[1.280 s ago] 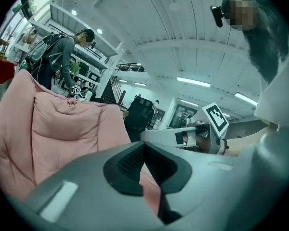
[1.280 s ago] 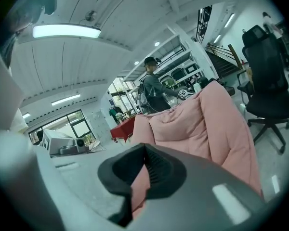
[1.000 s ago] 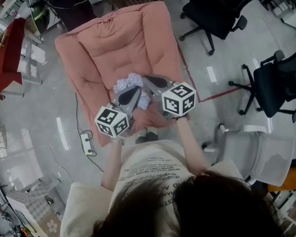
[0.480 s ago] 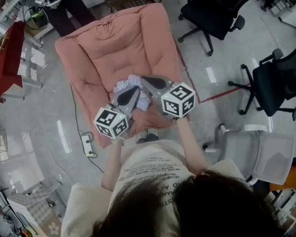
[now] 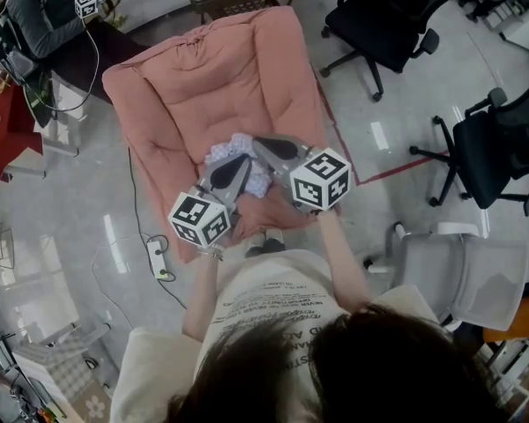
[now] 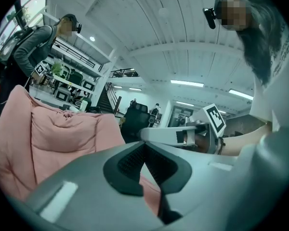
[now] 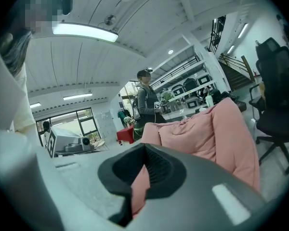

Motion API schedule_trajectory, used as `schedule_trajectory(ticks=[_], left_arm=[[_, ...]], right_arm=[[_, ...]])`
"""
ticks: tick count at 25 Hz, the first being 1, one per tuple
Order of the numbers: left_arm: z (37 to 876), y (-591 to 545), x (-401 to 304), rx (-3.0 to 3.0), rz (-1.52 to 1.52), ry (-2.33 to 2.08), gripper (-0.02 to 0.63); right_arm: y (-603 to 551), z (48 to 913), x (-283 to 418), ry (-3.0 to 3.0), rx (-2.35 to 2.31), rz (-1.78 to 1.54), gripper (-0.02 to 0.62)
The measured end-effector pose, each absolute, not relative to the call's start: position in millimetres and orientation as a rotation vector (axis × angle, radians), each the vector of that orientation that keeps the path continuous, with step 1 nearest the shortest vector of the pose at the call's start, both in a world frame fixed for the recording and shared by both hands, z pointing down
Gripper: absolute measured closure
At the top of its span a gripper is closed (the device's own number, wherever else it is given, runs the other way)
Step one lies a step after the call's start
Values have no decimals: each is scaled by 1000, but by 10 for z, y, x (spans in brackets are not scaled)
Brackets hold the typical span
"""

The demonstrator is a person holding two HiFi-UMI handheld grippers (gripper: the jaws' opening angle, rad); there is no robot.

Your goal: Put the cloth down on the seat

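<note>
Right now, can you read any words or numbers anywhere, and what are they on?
Shirt: several printed lines, too blurred to read.
Left cube: a black-and-white square marker, no words or numbers.
Right cube: the same kind of marker, no words or numbers.
Nothing else in any view shows text that can be read.

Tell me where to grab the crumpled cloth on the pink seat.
Pinch a raised fold at the far edge of the cloth, probably coming down from above. It lies bunched on the seat, so its wrinkles stand up for the jaws, while the left gripper and right gripper, both shut, cover its near side.
</note>
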State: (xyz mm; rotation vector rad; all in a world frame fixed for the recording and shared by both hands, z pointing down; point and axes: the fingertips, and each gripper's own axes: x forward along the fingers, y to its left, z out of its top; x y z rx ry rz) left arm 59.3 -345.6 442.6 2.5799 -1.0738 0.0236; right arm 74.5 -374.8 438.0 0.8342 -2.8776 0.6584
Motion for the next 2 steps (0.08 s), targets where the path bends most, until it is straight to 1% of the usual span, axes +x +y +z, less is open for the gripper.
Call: schedule_trajectory(ticks=[2], left_arm=[[4430,-3440,575,2579,23,-1077,609]], right_arm=[[-3729,4380,729,-2881,830,659,594]])
